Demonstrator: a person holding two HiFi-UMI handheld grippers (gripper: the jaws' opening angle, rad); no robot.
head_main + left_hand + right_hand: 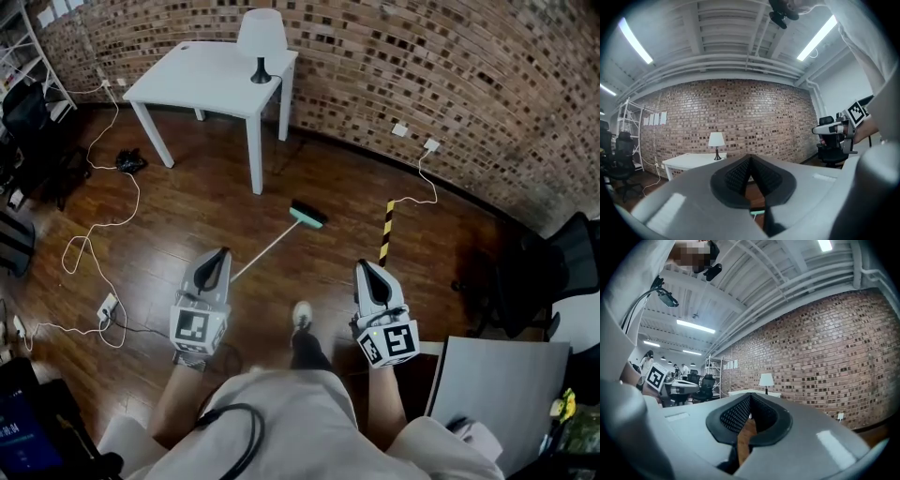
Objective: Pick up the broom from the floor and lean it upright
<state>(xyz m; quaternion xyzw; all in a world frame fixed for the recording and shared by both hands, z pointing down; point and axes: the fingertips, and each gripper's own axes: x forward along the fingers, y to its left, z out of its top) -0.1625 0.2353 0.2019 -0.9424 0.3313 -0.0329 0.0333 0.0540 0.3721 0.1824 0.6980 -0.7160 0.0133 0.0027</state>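
A brick wall (450, 66) closes off the far edge of the dark wooden floor (187, 216), and a white counter (187, 80) stands against it with a lamp (261, 42) at its back edge. The broom (277, 242) lies flat on the floor ahead of you. Its teal head (307, 215) is out toward the wall, just past the counter's front leg, and its pale handle runs back at a slant to end just beside your left tool (222, 253). That slant probably favours the left side for the first grasp, since the near end of the handle points almost at it. A yellow-and-black striped strip (385, 232) lies on the floor ahead of your right tool (367, 266), well apart from the broom. Both tools are held level and side by side in front of you, with your foot (301, 317) between them, and neither touches anything. In the left gripper view the ribbed pads meet at their tips with nothing gripped, and in the right gripper view the jaws are likewise clenched on nothing. You will need to part the jaws before either tool can take the handle, so the pickup has not yet begun.
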